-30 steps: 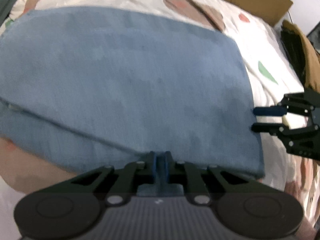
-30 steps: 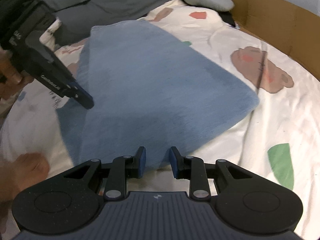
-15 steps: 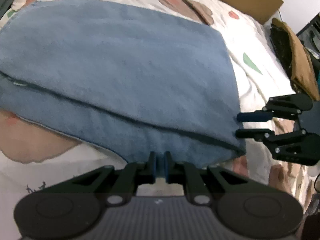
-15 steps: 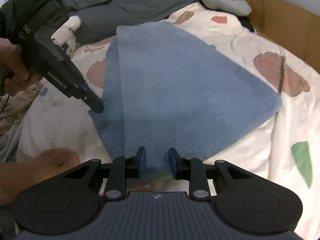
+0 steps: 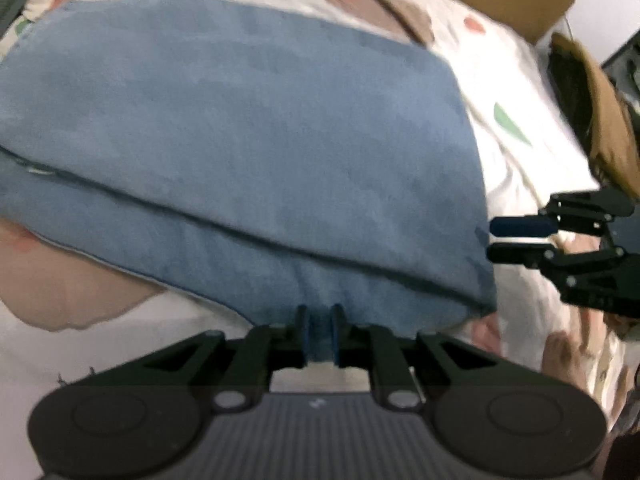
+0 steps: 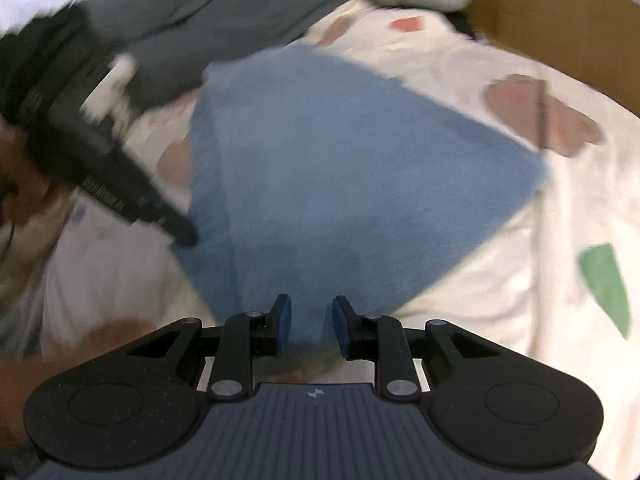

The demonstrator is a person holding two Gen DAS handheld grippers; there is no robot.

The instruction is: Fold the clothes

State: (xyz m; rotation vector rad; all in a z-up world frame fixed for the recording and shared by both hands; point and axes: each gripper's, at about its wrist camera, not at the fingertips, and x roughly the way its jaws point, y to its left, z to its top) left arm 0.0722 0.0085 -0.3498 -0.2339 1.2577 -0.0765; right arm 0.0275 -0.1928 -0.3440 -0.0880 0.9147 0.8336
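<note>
**A:** Where does the folded blue fleece garment (image 5: 248, 128) lie?

**B:** Flat on the cream bedsheet printed with pink and green shapes (image 6: 580, 208), doubled over, its upper layer set back from the lower so a strip of the under layer shows along the near hem. A brown cardboard box (image 6: 560, 12) stands beyond the garment's far side, and a grey cloth (image 6: 208, 4) lies past its far corner.

**A:** And the left gripper (image 5: 319, 334)?

**B:** At the garment's near hem, its jaws opening with a pinch of blue fleece between the pads; the gap is narrow and the pads look to be just easing off the cloth.

**A:** The right gripper (image 6: 310, 330)?

**B:** At the garment's nearest corner, jaws narrowly apart. Fleece sits in the gap, but the pads do not appear to press on it.

**A:** So how is the release done well?

**B:** In my judgement, the left pads should part fully before the hand lifts, so the fleece does not drag and spoil the fold. Rising straight off the hem, rather than sliding across the garment, should keep both layers lying square. The stepped edges may want evening before any further fold.
</note>
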